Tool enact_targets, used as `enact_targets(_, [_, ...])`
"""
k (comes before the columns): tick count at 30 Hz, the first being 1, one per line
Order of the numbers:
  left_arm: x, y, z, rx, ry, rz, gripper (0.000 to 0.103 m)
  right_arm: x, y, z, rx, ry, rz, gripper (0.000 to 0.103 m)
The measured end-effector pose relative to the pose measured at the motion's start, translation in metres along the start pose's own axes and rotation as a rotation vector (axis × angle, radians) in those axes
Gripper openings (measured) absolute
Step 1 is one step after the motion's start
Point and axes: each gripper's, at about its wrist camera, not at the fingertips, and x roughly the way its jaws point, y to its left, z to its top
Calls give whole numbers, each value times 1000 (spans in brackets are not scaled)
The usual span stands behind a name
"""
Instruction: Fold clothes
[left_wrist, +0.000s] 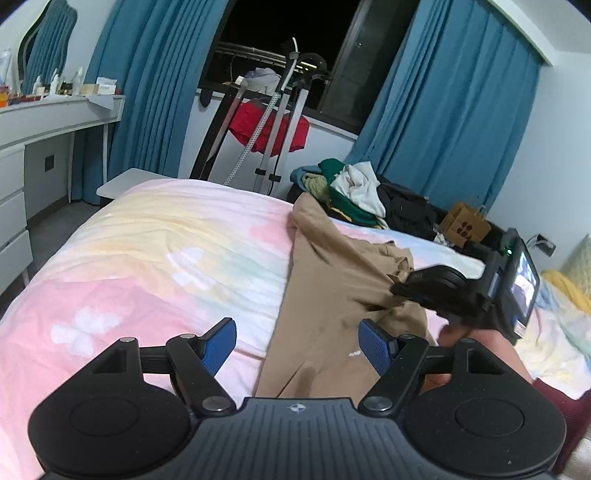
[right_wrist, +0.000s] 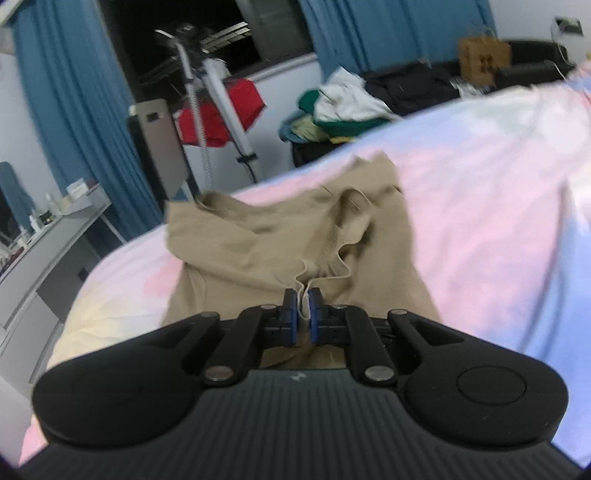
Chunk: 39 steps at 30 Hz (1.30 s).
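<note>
Trousers (left_wrist: 332, 295), tan and rumpled, are lying on the bed (left_wrist: 147, 258) along its right part in the left wrist view, one end reaching toward the far edge near a heap of clothes (left_wrist: 354, 188), the other running under the left gripper (left_wrist: 298, 341).

The right gripper (right_wrist: 303, 314) is pinching a thin fold of the tan cloth, apparently at the waistband, with its jaws pressed together on it; a pale cord is looping out between the pads (right_wrist: 291, 314). In the left wrist view that same gripper is showing from the side, biting the fabric and gathering it into creases, with a hand (left_wrist: 458, 332) behind it.

The left gripper is hanging just above the bed with its jaws standing wide apart and nothing between them. One blue pad (left_wrist: 375, 345) is sitting over the trousers, the other over bare sheet.

The step in hand looks like the taking-up: getting a two-point hold so the garment can be straightened before any fold. Only one point is being held.

The next move is probably calling for the left gripper to close on an edge of the cloth well apart from the right one, so the trousers can be pulled taut and laid flat.
</note>
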Motion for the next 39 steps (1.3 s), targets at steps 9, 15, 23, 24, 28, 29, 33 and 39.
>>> enact_targets(9, [14,-8,-13,78,86,17,75,-32,-27,-3,69,112,68,13])
enact_targets(15, [10,-8,-15,53,99,-8,75,-134,-32,-26,-65,133,113,13])
enact_targets(23, [-10,-25,-17,77,153,-41,75,-226,-74,-71,-10,108,146,53])
enact_targets(24, [-15,-28,-17,96,155,-44,75,-232,-81,-76,9,102,153,67])
enact_targets(28, [-32,-31,-17,179,199,-29,75,-236,-85,-74,32,121,189,68])
enact_targets(29, [-35,-27,-17,184,221,-22,75,-237,-84,-74,27,118,193,68])
enact_targets(33, [-39,7,-18,150,342,6,76,-237,-86,-74,36,127,231,68])
enact_targets(39, [-26,67,-22,-128,504,-52,75,-226,-87,-74,54,170,252,68])
